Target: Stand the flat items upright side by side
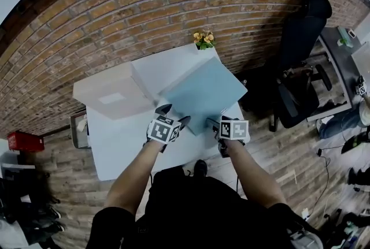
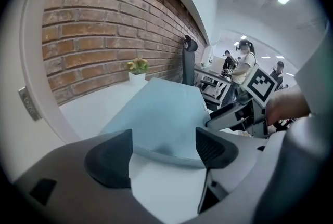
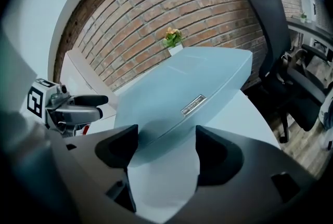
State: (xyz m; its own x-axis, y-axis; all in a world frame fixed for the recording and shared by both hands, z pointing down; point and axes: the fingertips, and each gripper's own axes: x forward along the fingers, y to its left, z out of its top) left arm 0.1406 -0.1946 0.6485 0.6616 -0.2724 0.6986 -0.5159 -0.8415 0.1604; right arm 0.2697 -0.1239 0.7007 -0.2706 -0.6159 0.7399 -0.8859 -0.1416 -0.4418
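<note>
A large pale blue flat item (image 1: 205,92) lies on the white table (image 1: 124,152), partly over a white flat item (image 1: 165,69). My left gripper (image 1: 173,115) sits at the blue item's near left corner. In the left gripper view its jaws (image 2: 164,153) stand apart, and the blue item's (image 2: 161,119) rounded near edge lies between them without being pressed. My right gripper (image 1: 214,124) is at the near right corner. Its jaws (image 3: 166,153) also stand apart, with a corner of the blue item (image 3: 177,93) between them. A small label (image 3: 192,105) shows on that item's edge.
A white box (image 1: 113,97) stands on the table's left part. A small pot of yellow flowers (image 1: 203,40) sits at the far edge against the brick wall. A black office chair (image 1: 298,69) is to the right, and a red box (image 1: 23,141) is on the floor at the left.
</note>
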